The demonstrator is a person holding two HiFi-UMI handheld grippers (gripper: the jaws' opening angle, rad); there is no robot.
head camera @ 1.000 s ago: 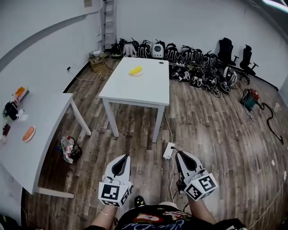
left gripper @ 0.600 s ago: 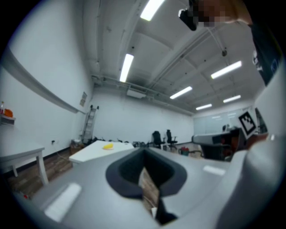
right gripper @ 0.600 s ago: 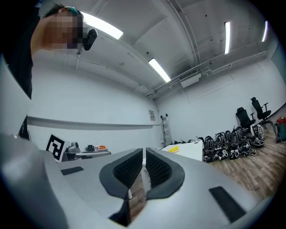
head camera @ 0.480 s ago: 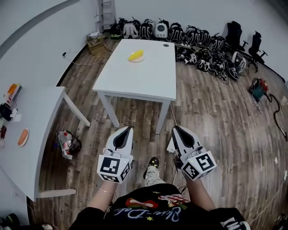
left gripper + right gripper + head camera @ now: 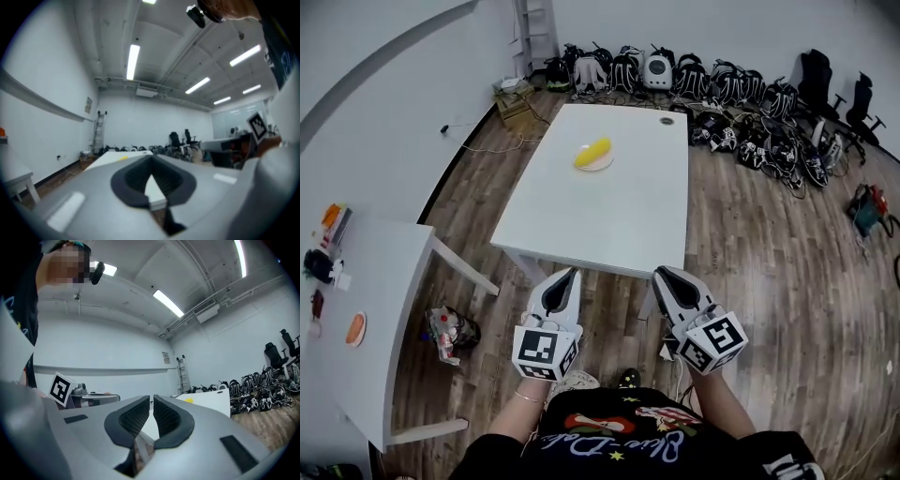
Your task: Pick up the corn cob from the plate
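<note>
A yellow corn cob (image 5: 593, 150) lies on a small plate (image 5: 599, 165) toward the far left of the white table (image 5: 623, 220). Both grippers are held level side by side at the table's near edge, well short of the cob. My left gripper (image 5: 566, 277) tapers to a point, shut and empty. The right gripper (image 5: 660, 275) is likewise shut with nothing in it. In the left gripper view the cob (image 5: 123, 158) is a small yellow speck beyond the left gripper (image 5: 150, 159). The right gripper view shows the cob (image 5: 189, 400) far past the right gripper (image 5: 151, 400).
A second white table (image 5: 370, 300) stands at the left with an orange item (image 5: 356, 328) on it, and a bag (image 5: 450, 328) on the floor beside it. Backpacks (image 5: 675, 75) line the far wall, office chairs (image 5: 839, 89) at the right, a ladder (image 5: 534, 28) at the back.
The person has walked toward the table. Both grippers have come from over the open floor up to its near edge, still shut and side by side.
</note>
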